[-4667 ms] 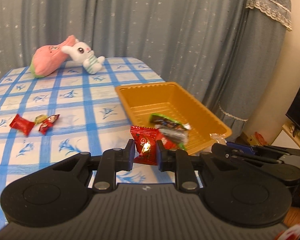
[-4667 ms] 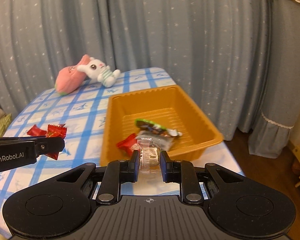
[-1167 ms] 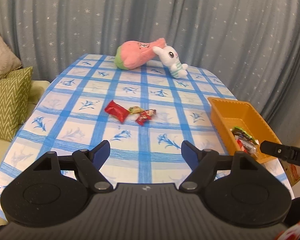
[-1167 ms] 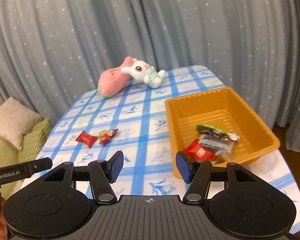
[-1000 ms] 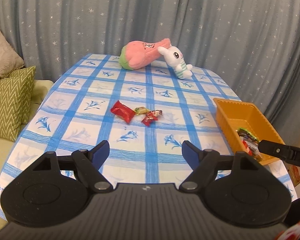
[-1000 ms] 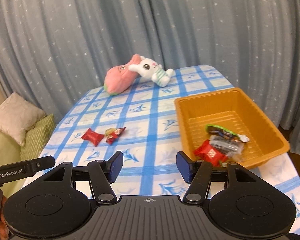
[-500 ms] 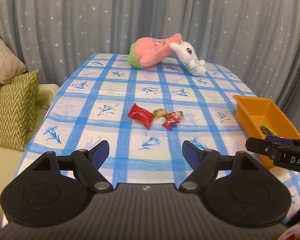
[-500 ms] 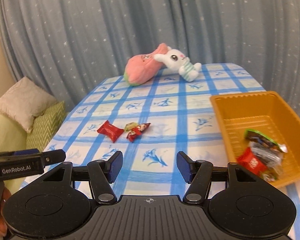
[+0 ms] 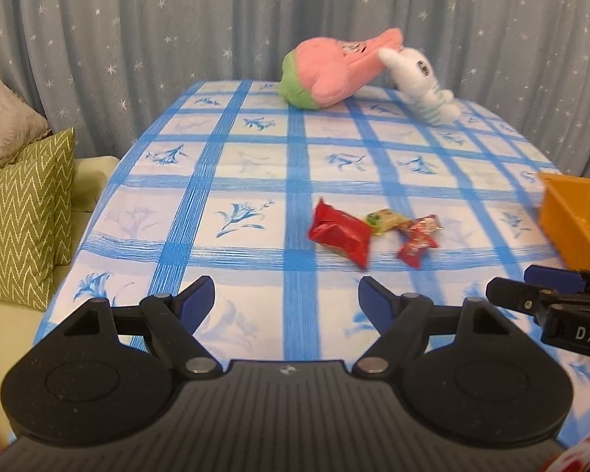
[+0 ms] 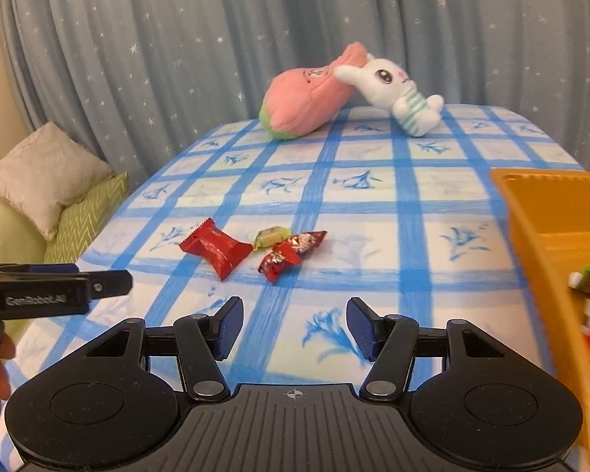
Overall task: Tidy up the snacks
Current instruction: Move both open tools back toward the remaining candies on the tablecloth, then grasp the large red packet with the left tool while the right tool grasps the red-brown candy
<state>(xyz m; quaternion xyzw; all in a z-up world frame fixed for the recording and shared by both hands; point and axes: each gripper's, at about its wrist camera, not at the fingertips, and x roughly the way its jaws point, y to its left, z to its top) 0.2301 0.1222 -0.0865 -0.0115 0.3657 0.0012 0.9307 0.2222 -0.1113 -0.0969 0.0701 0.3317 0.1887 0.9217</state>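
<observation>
Checked tablecloth [image 9: 255, 181] fills your left view: the left gripper [image 9: 287, 299] gapes wide, empty, facing three loose snacks [image 9: 373, 232]. Your right view shows the right gripper [image 10: 291, 326] equally wide, likely ready to grab; tray [image 10: 531, 212] waits alongside.

The right hand-held gripper [image 10: 293, 328], jaws spread wide and empty, hovers above the blue-checked bench [image 10: 373, 204]. At 11 o'clock lie a red snack packet [image 10: 215, 247], a yellow-green candy [image 10: 270, 236] and a red foil candy [image 10: 291, 253]; an orange tray [image 10: 531, 216] holding snacks sits at 3 o'clock.
</observation>
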